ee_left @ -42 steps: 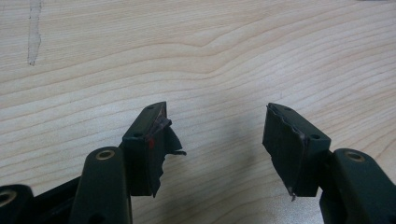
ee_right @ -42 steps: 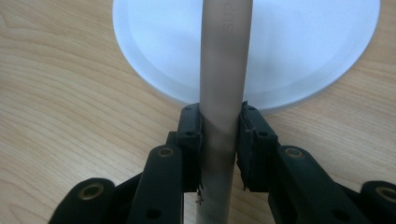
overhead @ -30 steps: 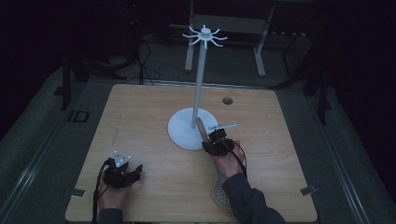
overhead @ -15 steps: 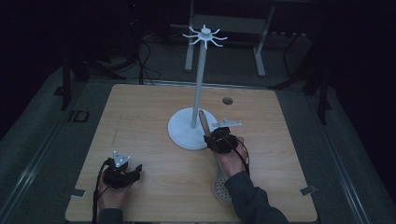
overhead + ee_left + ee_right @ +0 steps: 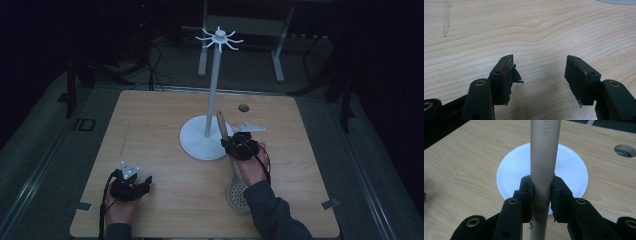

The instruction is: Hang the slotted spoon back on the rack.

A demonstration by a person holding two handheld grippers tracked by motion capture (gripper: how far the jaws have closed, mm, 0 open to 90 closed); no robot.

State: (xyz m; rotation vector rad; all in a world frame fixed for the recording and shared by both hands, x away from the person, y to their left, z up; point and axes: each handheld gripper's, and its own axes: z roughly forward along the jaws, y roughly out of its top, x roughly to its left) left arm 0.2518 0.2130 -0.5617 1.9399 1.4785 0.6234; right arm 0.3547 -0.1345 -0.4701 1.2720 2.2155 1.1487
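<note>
The right gripper (image 5: 231, 143), closed on the ladle (image 5: 239, 189) handle, has drifted slightly right beside the stand (image 5: 206, 142), suggesting hanging; left gripper (image 5: 142, 183) rests open, empty.

Stand (image 5: 207, 137) mid-table (image 5: 150, 130); skimmer (image 5: 239, 192) right of it.

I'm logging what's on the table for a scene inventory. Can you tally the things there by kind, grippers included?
White hook stand: 1
Slotted spoon with wooden handle: 1
Handheld grippers: 2, the left gripper open over bare wood, the right gripper clamped on the spoon's handle
Total: 4
</note>
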